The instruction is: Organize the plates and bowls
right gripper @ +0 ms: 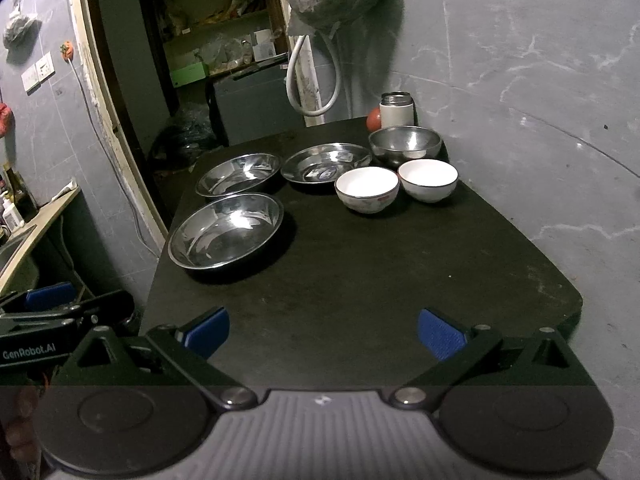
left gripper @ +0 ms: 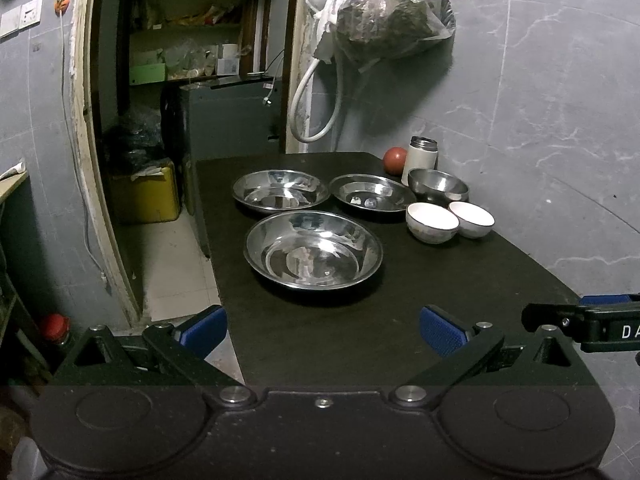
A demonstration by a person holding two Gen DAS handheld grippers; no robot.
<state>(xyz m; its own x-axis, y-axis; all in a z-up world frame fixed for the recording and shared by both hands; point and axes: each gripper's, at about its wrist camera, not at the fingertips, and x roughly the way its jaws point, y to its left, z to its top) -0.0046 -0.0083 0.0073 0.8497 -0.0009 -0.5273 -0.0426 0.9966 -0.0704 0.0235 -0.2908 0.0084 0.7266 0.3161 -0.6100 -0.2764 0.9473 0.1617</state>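
At the bottom of the left wrist view, the left gripper (left gripper: pixel 323 330) hangs with jaws wide apart and empty over the near edge of the black table (left gripper: pixel 460 280). Mid-frame lie three steel plates (left gripper: pixel 313 255); right of them sit two white bowls (left gripper: pixel 432 223) and a steel bowl (left gripper: pixel 438 185). In the right wrist view the right gripper (right gripper: pixel 323 330) is likewise spread and empty, with the plates centre-left and the bowls centre-right. Nothing looks stacked yet; the next move probably calls for reaching forward to one dish's rim.

We see both wrist views from near edge of surface (left gripper: pixel 460 280), facing doorway; left view sits further left; both share steel plates (right gripper: pixel 226 236) and bowls (right gripper: pixel 367 189).
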